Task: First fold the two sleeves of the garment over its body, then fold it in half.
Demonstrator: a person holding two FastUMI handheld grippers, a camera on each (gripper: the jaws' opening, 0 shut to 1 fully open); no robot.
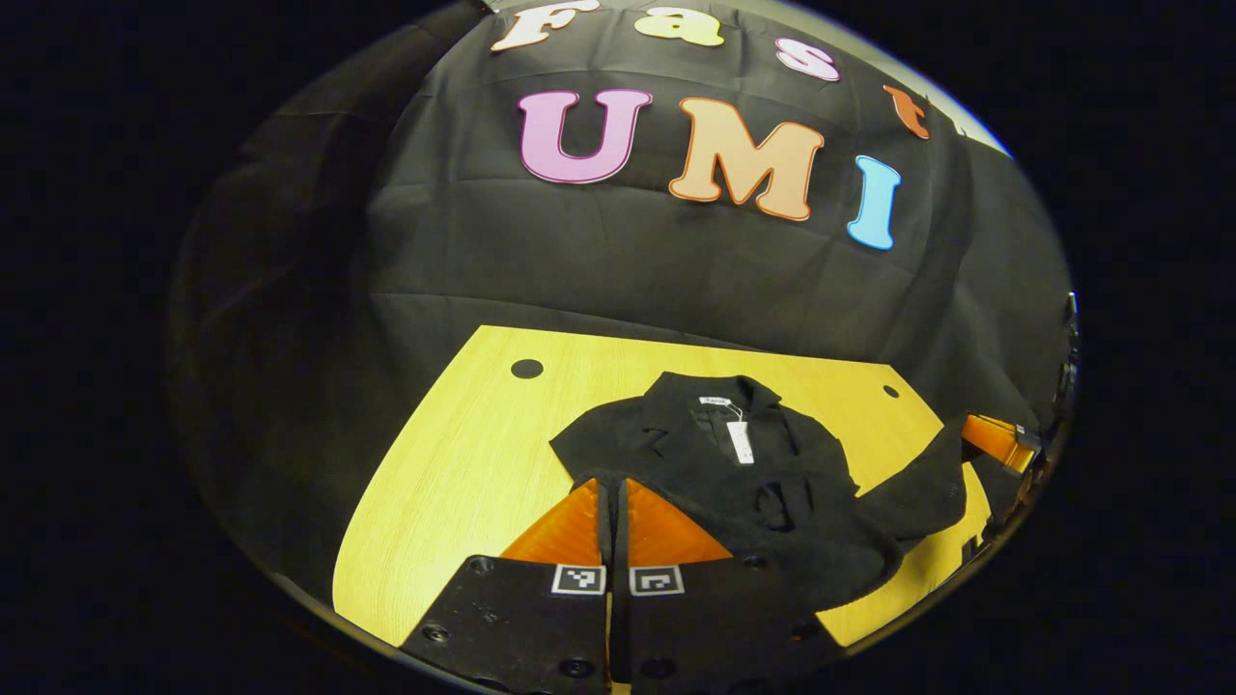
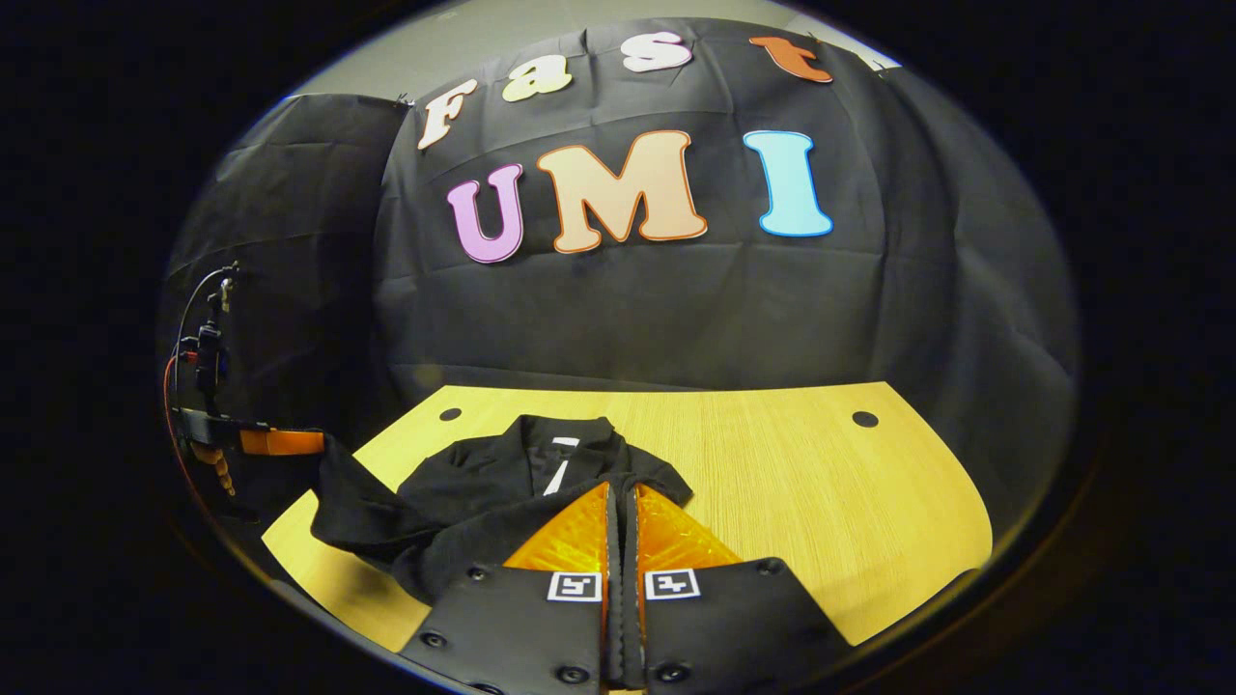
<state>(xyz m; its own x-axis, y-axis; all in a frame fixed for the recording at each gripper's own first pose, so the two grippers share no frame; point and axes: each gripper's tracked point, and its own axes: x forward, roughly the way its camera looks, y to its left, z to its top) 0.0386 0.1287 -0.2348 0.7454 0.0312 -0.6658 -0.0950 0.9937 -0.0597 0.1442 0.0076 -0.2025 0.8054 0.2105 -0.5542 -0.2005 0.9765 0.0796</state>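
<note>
A black collared garment [image 1: 734,473] is lying front-up on the yellow wooden bench [image 1: 463,454], collar toward the wall, a white tag [image 1: 739,442] showing at the neck. One sleeve [image 1: 917,483] is stretching sideways, lifted off the bench.

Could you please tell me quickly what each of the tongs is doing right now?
Left tongs: closed on one sleeve of the jacket.
Right tongs: closed on the other sleeve.

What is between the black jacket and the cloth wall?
Bare yellow tabletop separates the jacket from the cloth wall, seen in the right gripper view.
</note>
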